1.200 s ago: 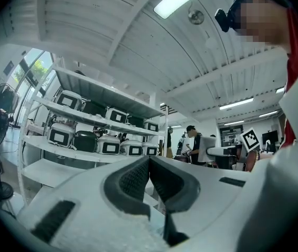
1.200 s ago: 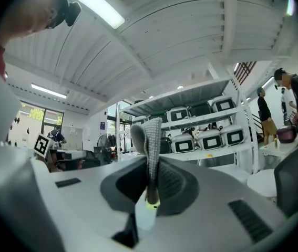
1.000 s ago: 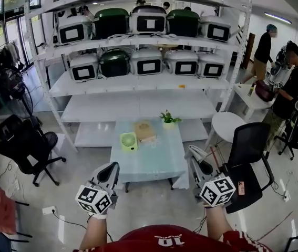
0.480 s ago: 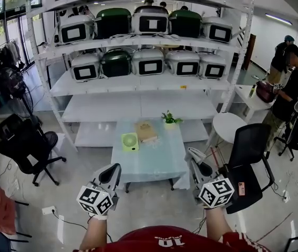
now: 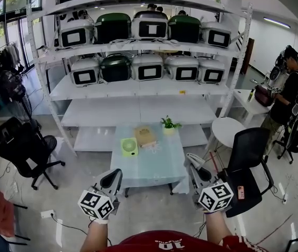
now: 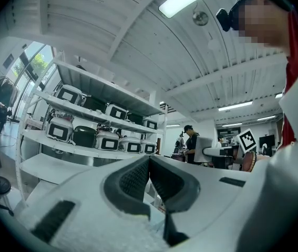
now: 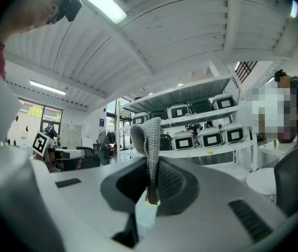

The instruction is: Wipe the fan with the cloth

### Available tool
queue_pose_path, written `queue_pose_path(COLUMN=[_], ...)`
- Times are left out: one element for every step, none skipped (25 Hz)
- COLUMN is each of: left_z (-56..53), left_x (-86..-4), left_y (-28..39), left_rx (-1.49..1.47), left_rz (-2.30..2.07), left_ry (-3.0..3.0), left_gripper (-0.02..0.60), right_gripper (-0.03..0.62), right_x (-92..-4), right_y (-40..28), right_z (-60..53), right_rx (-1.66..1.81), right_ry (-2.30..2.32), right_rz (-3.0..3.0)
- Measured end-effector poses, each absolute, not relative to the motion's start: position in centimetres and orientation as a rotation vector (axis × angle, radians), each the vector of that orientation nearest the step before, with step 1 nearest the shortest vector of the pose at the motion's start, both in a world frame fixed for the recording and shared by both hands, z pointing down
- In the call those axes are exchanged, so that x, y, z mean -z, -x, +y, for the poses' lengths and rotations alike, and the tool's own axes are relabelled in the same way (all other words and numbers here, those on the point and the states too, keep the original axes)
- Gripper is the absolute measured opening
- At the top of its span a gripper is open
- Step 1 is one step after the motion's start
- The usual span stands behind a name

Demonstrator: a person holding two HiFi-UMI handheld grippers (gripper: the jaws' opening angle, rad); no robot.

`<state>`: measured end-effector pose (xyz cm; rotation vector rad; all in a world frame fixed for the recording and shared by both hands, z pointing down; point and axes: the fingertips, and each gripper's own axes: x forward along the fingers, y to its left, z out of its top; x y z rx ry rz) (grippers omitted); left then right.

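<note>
Head view: the person is standing back from the table [image 5: 156, 164], holding the left gripper [image 5: 115, 174] and right gripper [image 5: 192, 159] low over the floor, just short of its near edge. The fan [image 5: 129, 146] is sitting on the table's far left part, beside a box [image 5: 145, 134] and well apart from both grippers.

Left gripper view: the gripper is facing the shelves [image 6: 70, 150], its jaws pressing together with nothing between them.

Right gripper view: the jaws are clamping the cloth [image 7: 150, 138], which is sticking up out of them.
</note>
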<state>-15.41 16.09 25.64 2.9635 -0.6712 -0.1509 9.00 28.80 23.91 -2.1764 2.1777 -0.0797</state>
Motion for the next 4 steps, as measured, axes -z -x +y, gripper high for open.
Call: queue_pose_path(left_z=[16.11,16.11,16.09,16.07], left_x=[-25.71,-25.74,-25.75,-25.75], left_y=[15.44,15.49,15.56,15.62], left_rx=[0.150,0.149,0.148,0.148], left_rz=[-0.671,-0.672,-0.674,-0.675], left_ry=[-2.961,-2.959,-2.957,-2.956], left_gripper=[0.002,0.002,0.002,0.002], right_gripper=[0.018,0.018,0.018,0.018], right_x=[-23.92,-23.92,-23.90,-23.88], right_y=[-8.95,-8.88,-8.79,-8.70], right_z=[28.81,28.80,28.77,28.73], right_rx=[0.082,0.084,0.086,0.087], right_ry=[2.174,2.172,2.170,2.168], right_rz=[2.179,2.181,2.183,2.185])
